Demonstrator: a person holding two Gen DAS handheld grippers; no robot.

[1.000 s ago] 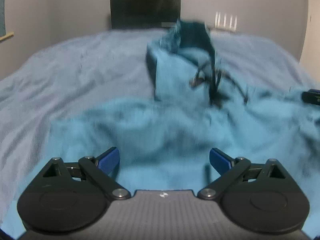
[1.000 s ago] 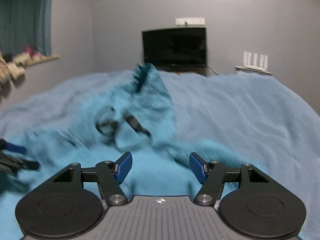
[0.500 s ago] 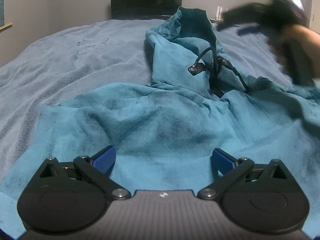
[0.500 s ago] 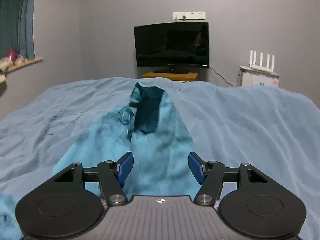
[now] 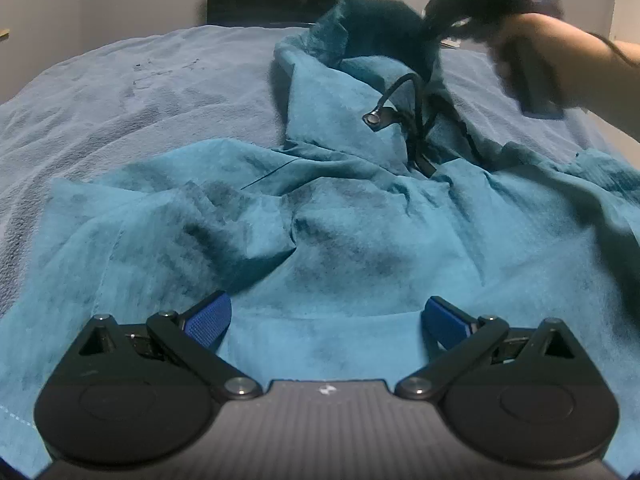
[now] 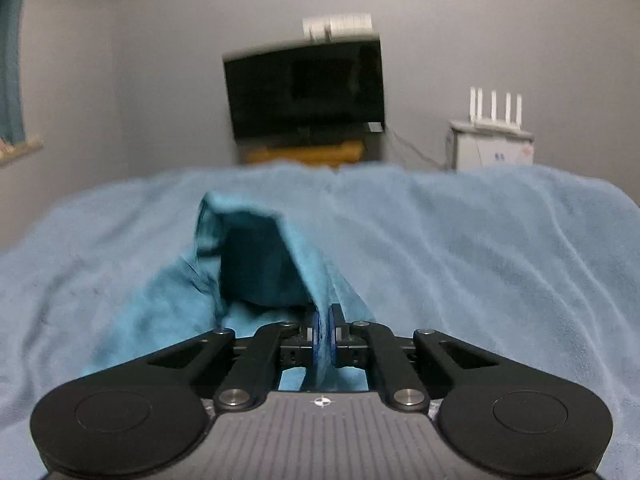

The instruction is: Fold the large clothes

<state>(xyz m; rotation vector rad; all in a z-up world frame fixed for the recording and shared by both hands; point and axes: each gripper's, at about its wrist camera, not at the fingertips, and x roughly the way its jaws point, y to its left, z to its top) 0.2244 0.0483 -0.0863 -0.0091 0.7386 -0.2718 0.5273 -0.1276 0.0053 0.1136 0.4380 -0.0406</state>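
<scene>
A teal hoodie (image 5: 340,232) lies rumpled on the blue bedspread (image 5: 132,92), its hood (image 5: 368,24) raised at the far end, with black drawstrings (image 5: 416,120) below it. My left gripper (image 5: 326,320) is open and empty just above the hoodie's body. My right gripper (image 6: 325,338) is shut on the hood's edge (image 6: 304,272), holding the hood (image 6: 248,256) up off the bed. In the left wrist view the right gripper and the hand holding it (image 5: 532,60) show blurred at the upper right, at the hood.
The bedspread (image 6: 480,248) covers the whole bed around the hoodie. Beyond the bed's far end stand a dark TV (image 6: 304,92) on an orange stand (image 6: 304,152) and a white router (image 6: 494,136) against the grey wall.
My right gripper has closed on the hood's edge; it was open half a second ago. The left gripper stays open and has moved slightly over the hoodie's body.
</scene>
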